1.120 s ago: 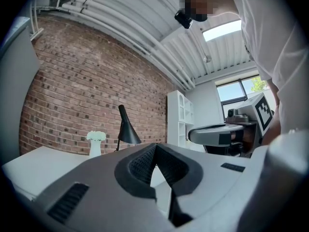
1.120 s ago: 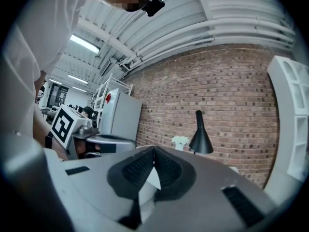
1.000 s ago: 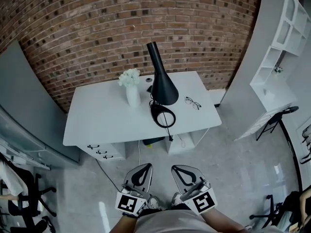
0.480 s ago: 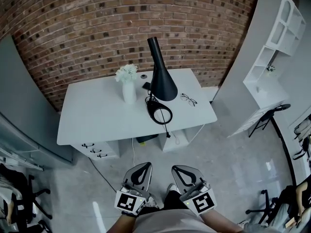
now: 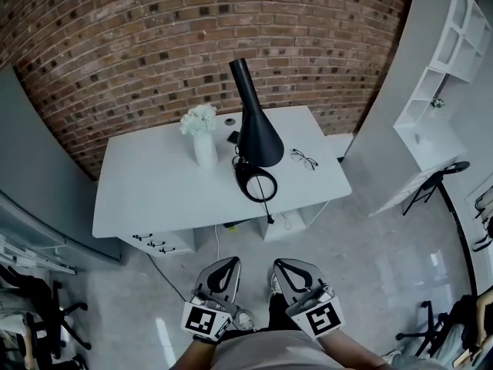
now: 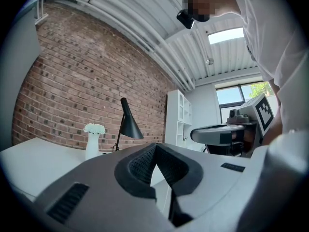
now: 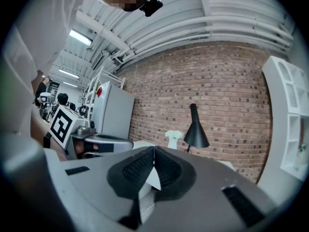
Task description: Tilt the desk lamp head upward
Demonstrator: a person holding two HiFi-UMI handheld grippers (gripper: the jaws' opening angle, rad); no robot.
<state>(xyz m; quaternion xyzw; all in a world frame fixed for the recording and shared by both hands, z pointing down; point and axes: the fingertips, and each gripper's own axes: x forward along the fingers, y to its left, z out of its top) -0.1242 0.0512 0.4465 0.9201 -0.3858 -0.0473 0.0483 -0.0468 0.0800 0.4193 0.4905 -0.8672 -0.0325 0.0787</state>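
Observation:
A black desk lamp (image 5: 256, 132) stands on the white desk (image 5: 154, 191), its cone head pointing down over its ring base (image 5: 257, 183). The left gripper view shows the lamp (image 6: 129, 124) far off, and so does the right gripper view, lamp (image 7: 195, 131). My left gripper (image 5: 228, 263) and right gripper (image 5: 280, 264) are held side by side near my body over the floor, well short of the desk. Both are shut with nothing between their jaws. The left gripper (image 6: 155, 145) and the right gripper (image 7: 154, 149) each show their tips meeting.
On the desk are a white vase of flowers (image 5: 202, 139), a pair of glasses (image 5: 305, 159) and small dark items behind the lamp. Drawers (image 5: 154, 241) and a cable hang below. A brick wall stands behind, white shelving (image 5: 451, 60) and a folding chair (image 5: 443, 179) stand right.
The view has shifted a little, so the desk and lamp sit slightly differently in the picture. Both grippers stay shut and in the same place near my body.

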